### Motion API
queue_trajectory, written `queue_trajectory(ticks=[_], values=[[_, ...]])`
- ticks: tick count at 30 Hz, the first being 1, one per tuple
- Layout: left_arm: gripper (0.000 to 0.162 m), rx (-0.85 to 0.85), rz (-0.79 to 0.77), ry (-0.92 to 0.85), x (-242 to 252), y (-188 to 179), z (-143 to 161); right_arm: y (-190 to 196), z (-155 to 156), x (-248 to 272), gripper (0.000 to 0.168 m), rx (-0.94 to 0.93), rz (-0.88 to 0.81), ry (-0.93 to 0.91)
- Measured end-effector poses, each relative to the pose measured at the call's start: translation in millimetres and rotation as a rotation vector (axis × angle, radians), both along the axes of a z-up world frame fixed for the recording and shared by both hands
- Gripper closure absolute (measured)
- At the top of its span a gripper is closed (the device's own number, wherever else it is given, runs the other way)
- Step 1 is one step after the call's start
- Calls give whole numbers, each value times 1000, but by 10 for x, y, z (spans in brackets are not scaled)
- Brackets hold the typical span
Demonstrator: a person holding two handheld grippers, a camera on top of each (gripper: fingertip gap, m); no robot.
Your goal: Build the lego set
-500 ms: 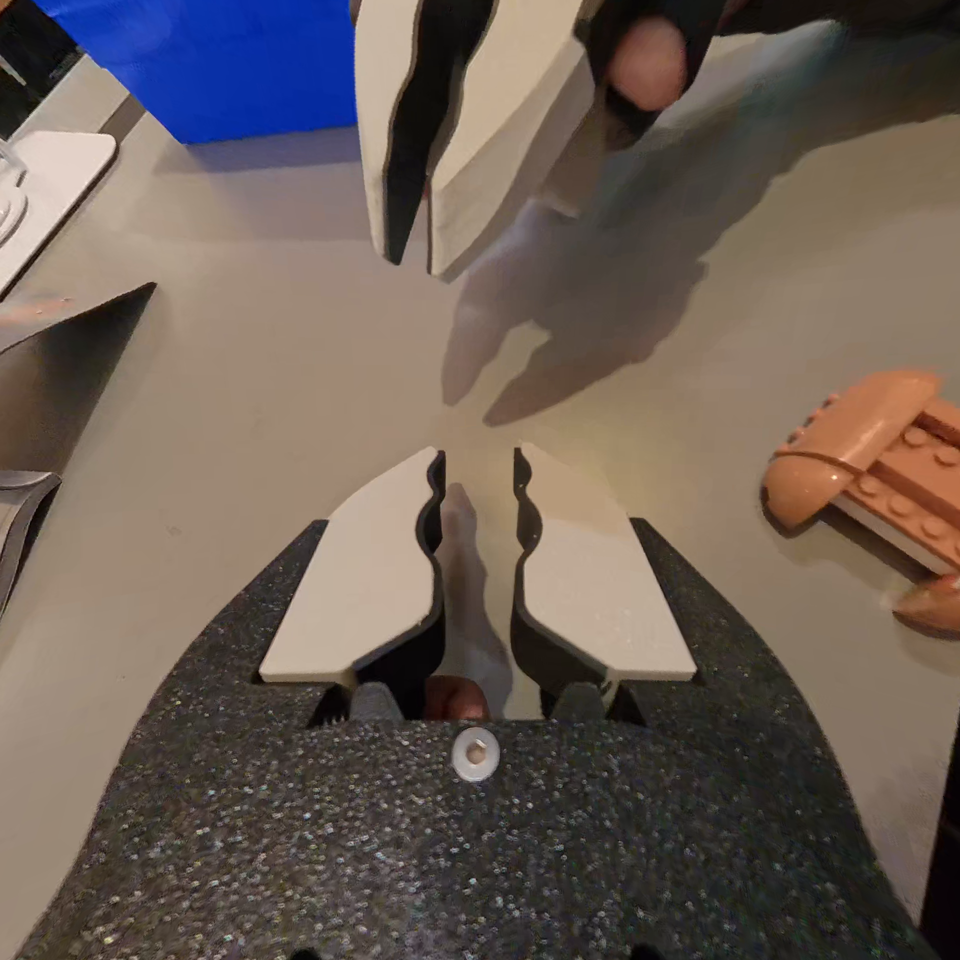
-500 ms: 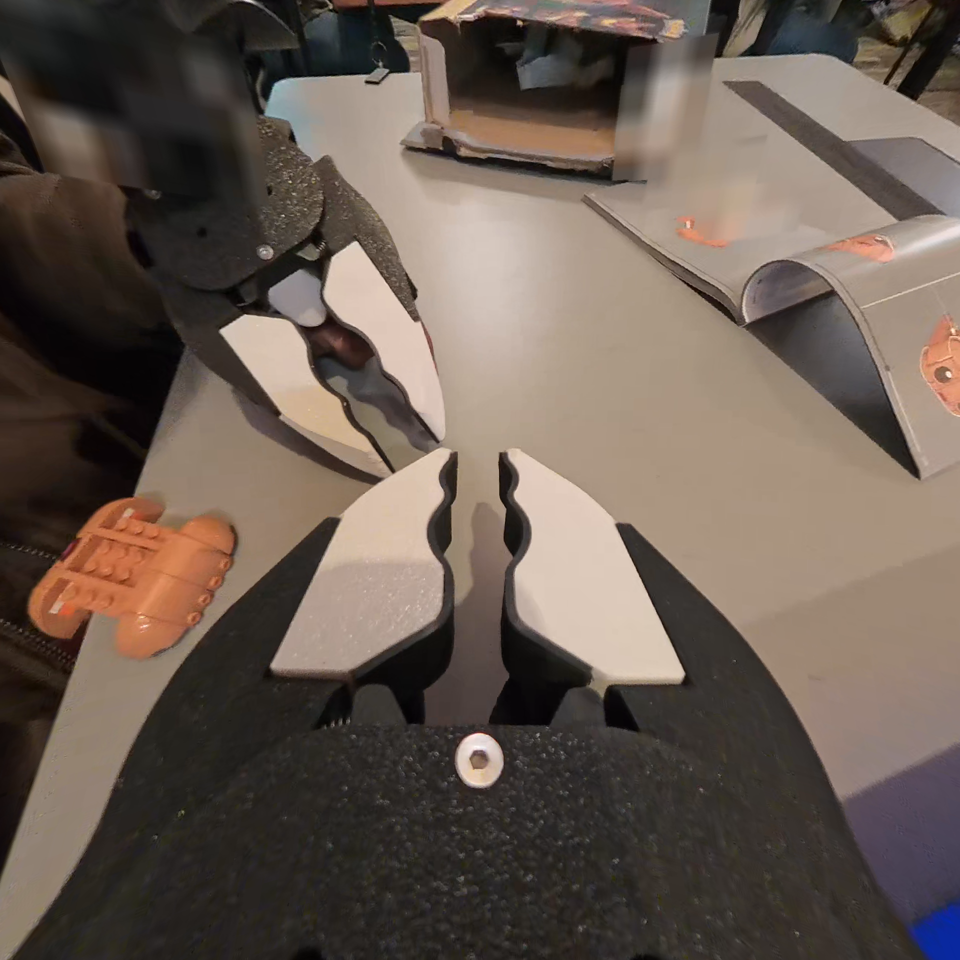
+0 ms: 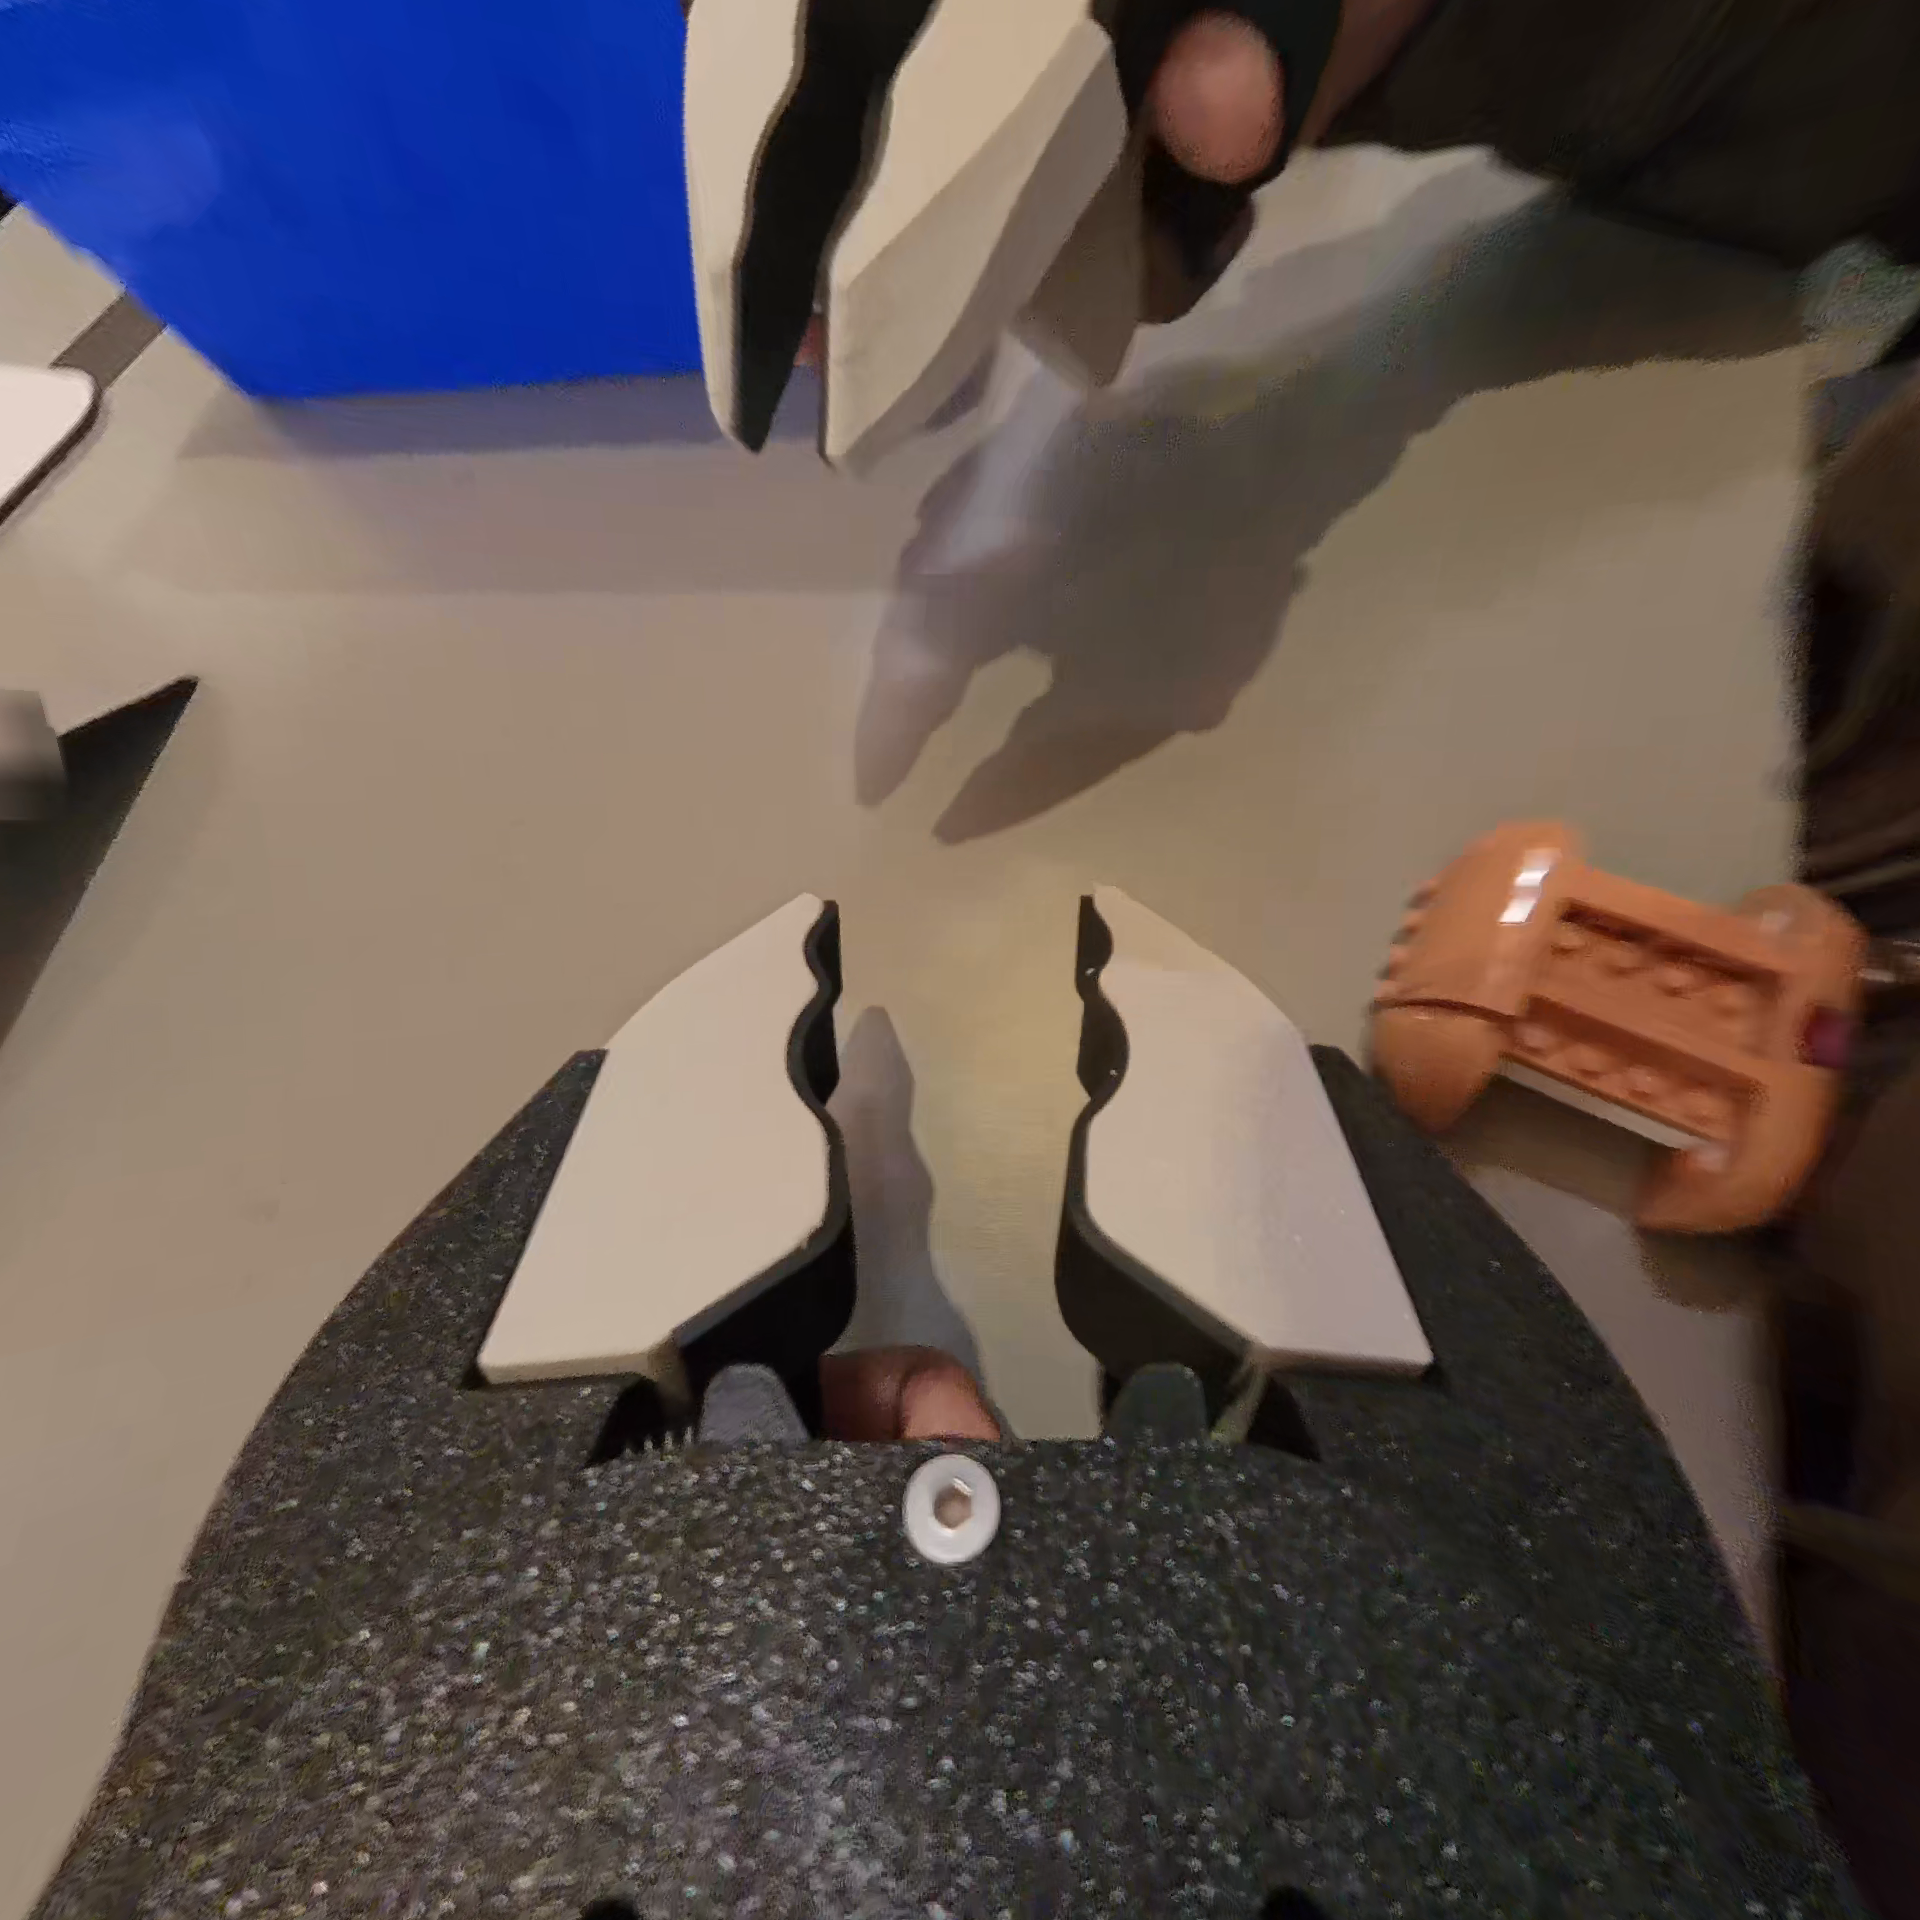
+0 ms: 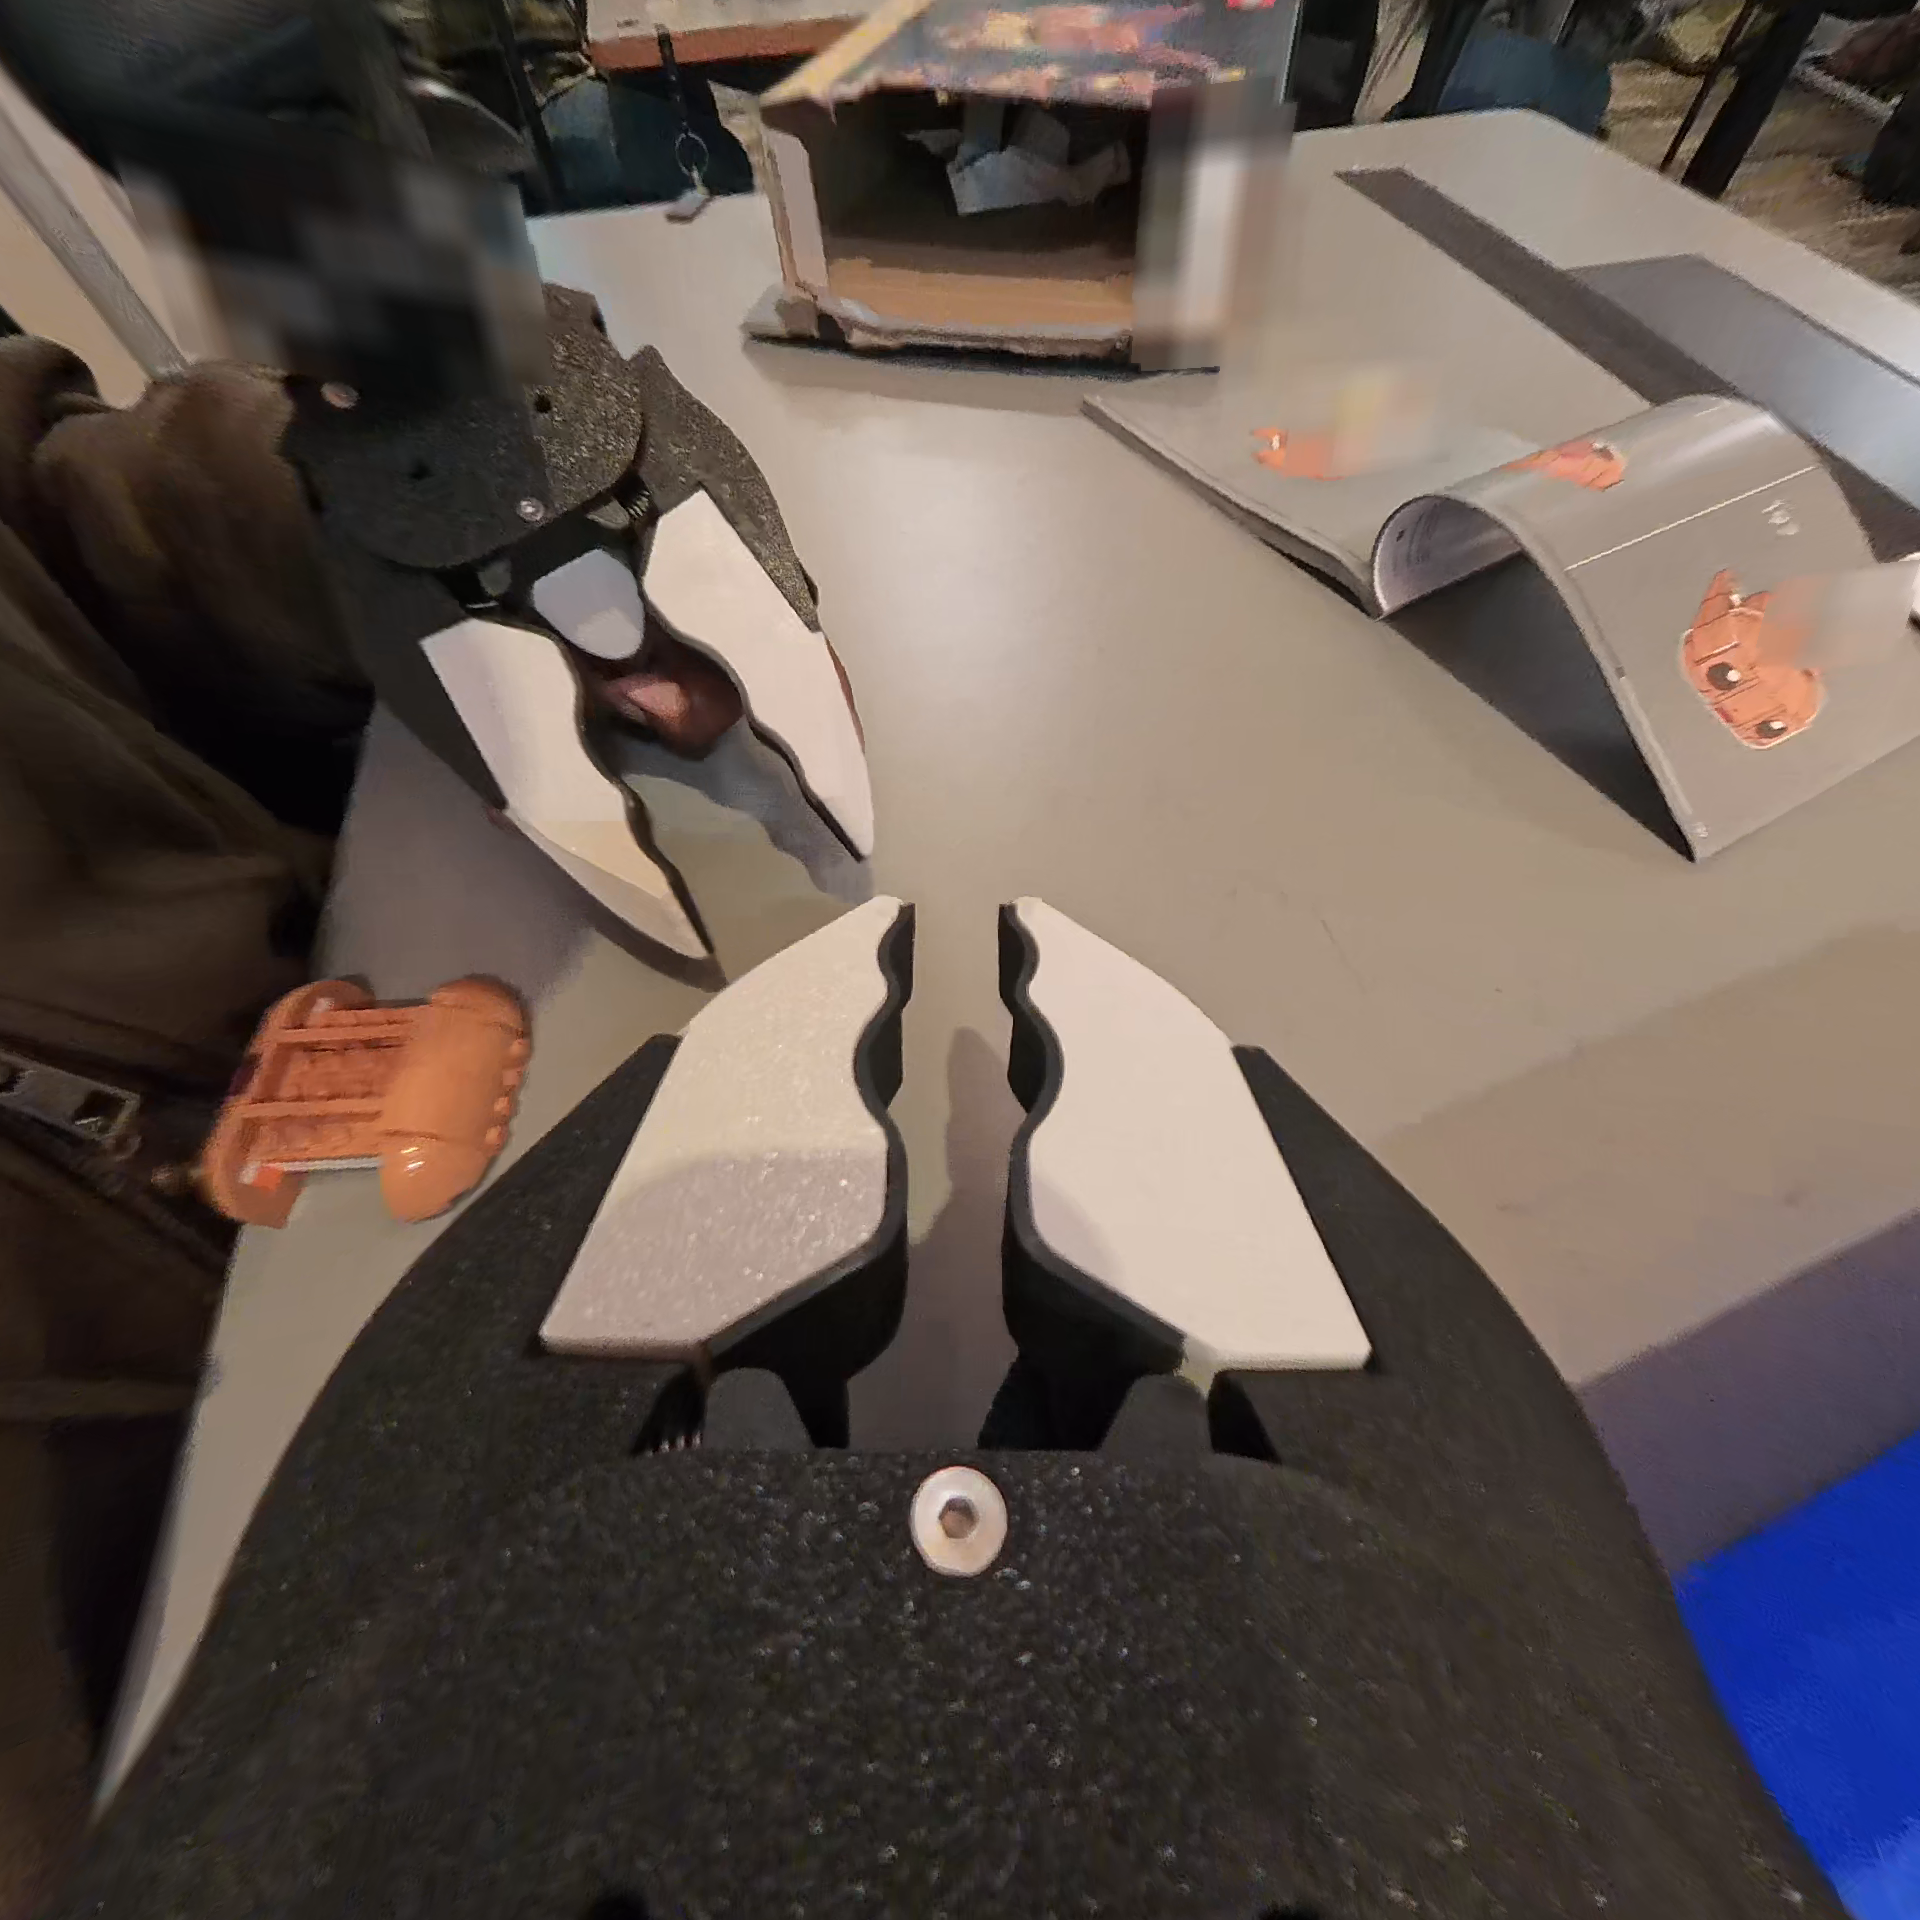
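Grey table (image 3: 416,935) fills both my wrist views, with bare surface ahead of each tool. My left gripper (image 3: 958,914) has its fingers spread apart, nothing between them. My right gripper (image 4: 956,920) shows a narrower gap, also gripping nothing. An orange lego build (image 3: 1621,1023) lies at the right edge of the left view, just beside a dark sleeve; in the right view it sits lower left (image 4: 379,1091) at the table's near edge. An open booklet (image 4: 1558,540) and torn cardboard box (image 4: 966,239) occupy the upper right.
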State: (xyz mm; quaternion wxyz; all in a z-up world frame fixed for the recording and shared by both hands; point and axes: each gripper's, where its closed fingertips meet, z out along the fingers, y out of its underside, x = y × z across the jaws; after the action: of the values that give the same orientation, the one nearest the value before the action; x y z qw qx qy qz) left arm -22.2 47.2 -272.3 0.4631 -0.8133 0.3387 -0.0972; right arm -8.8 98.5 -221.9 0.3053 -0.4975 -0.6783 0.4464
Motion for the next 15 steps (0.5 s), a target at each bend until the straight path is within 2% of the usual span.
queue_trajectory(ticks=[6,8,11,15], values=[[105,17,-258,-240,305,-566,427,19,272,548,153,13,-53,6],[101,21,-303,-218,387,-712,407,39,312,739,153,38,-87,-5],[92,10,-366,-108,562,-869,214,41,372,995,153,66,-129,-12],[89,54,-363,1,721,-871,89,4,458,1279,153,96,-180,0]])
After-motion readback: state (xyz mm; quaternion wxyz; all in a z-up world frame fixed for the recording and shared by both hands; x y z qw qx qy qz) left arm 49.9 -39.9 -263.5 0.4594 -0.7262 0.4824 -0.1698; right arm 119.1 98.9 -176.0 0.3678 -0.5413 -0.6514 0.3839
